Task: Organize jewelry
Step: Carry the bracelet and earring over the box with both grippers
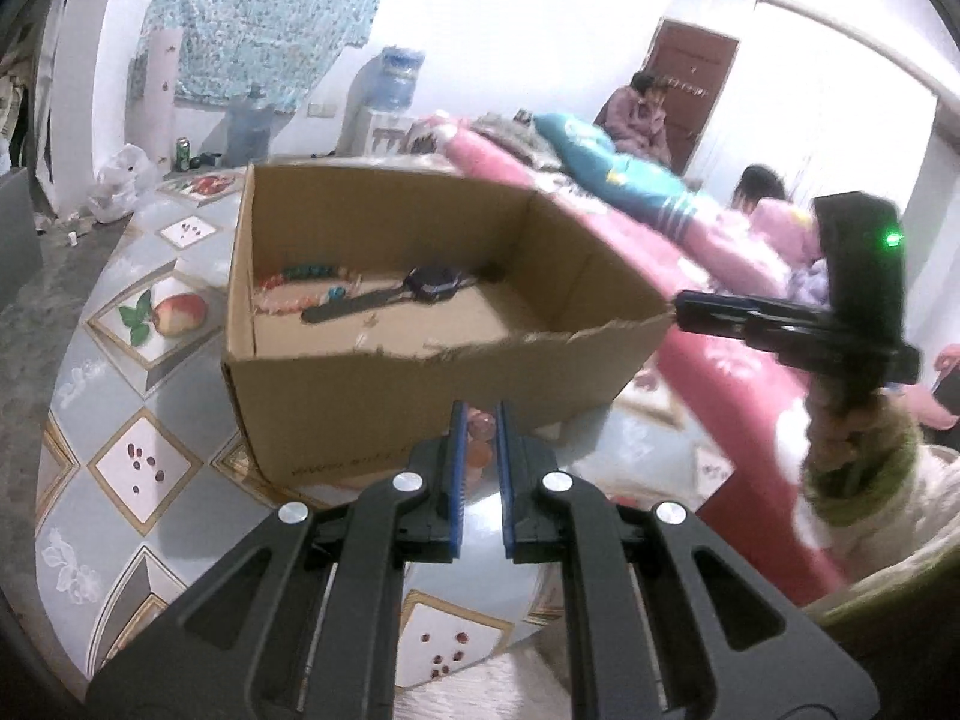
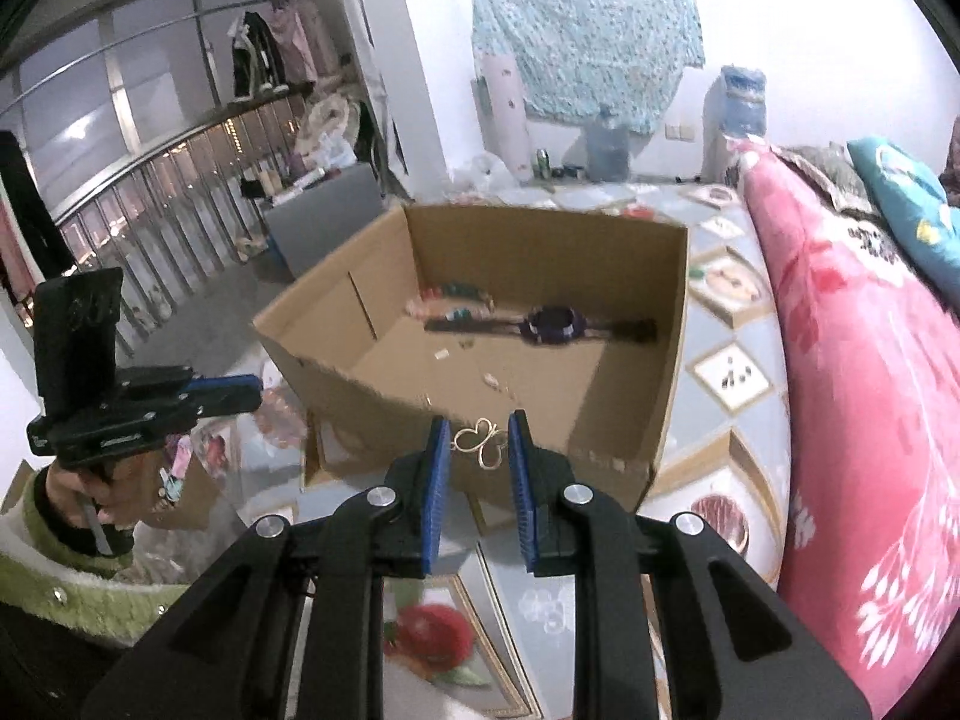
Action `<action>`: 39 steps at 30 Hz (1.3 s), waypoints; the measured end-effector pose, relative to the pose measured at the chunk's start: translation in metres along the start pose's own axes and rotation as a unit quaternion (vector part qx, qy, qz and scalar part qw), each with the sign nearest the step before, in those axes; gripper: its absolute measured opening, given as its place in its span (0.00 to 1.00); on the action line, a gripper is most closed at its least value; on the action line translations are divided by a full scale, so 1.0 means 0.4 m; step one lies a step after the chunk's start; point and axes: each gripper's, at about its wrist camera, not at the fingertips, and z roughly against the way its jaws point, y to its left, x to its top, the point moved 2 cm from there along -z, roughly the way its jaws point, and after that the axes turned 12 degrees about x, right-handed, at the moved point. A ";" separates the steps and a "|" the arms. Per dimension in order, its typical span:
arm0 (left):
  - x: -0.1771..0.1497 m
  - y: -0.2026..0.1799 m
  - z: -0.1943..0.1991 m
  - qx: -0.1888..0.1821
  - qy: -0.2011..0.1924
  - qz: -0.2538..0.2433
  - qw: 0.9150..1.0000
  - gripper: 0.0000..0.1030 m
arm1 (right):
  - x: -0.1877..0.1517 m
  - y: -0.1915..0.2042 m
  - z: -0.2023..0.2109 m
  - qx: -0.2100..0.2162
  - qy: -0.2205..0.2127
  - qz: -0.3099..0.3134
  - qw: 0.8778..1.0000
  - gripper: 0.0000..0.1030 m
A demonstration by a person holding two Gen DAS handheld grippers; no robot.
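Now the left gripper pinches pink beads; right gripper clamps a gold pendant before the box.

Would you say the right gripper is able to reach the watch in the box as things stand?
Probably not to grasp it: the right gripper is shut on a gold butterfly piece. The cardboard box is open-topped, and the watch lies uncovered.

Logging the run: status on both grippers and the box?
Left gripper shut on beads. Right gripper shut on butterfly charm. Box ahead, watch inside, no obstruction.
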 end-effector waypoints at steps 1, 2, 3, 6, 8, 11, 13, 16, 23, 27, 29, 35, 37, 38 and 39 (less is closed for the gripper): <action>0.008 -0.004 0.016 -0.010 -0.007 0.002 1.000 0.08 | 0.007 0.002 0.003 0.002 -0.002 0.002 1.000 0.19; 0.016 -0.008 0.030 -0.017 -0.013 0.003 1.000 0.08 | 0.023 0.001 0.005 0.006 -0.003 0.004 1.000 0.19; 0.031 -0.011 0.048 -0.026 -0.021 0.003 0.999 0.08 | 0.035 -0.002 0.006 0.011 -0.003 0.004 1.000 0.19; 0.074 -0.020 0.076 -0.049 -0.037 0.004 0.998 0.08 | 0.081 -0.023 -0.007 0.024 0.007 0.000 1.000 0.19; 0.116 -0.034 0.088 -0.054 -0.054 -0.006 0.997 0.08 | 0.102 -0.035 -0.020 0.031 0.018 -0.005 0.999 0.19; 0.168 -0.048 0.077 -0.047 -0.064 -0.026 0.996 0.08 | 0.138 -0.065 -0.064 0.037 0.048 -0.011 0.998 0.19; 0.207 -0.054 0.049 -0.035 -0.062 -0.044 0.996 0.08 | 0.159 -0.094 -0.107 0.033 0.078 -0.014 0.996 0.19; 0.246 -0.044 -0.022 -0.027 -0.036 -0.055 0.997 0.08 | 0.169 -0.113 -0.165 0.029 0.117 -0.014 0.993 0.19; 0.263 -0.005 -0.218 0.003 0.071 -0.074 0.995 0.08 | 0.179 -0.167 -0.279 0.000 0.193 0.003 0.981 0.19; 0.250 0.004 -0.295 0.019 0.118 -0.095 0.988 0.08 | 0.183 -0.183 -0.329 -0.015 0.224 0.026 0.974 0.19; 0.252 0.004 -0.319 0.018 0.132 -0.098 0.986 0.08 | 0.186 -0.186 -0.346 -0.018 0.230 0.035 0.972 0.19; 0.283 -0.040 -0.350 -0.009 0.144 -0.114 0.983 0.08 | 0.211 -0.203 -0.341 -0.009 0.215 0.034 0.976 0.19; 0.296 -0.056 -0.370 -0.016 0.150 -0.117 0.982 0.08 | 0.235 -0.212 -0.319 -0.011 0.194 0.030 0.980 0.19; 0.303 -0.066 -0.380 -0.018 0.153 -0.119 0.981 0.08 | 0.248 -0.216 -0.304 -0.013 0.182 0.027 0.983 0.19; 0.310 -0.078 -0.394 -0.020 0.157 -0.123 0.980 0.08 | 0.260 -0.219 -0.294 -0.014 0.173 0.025 0.984 0.19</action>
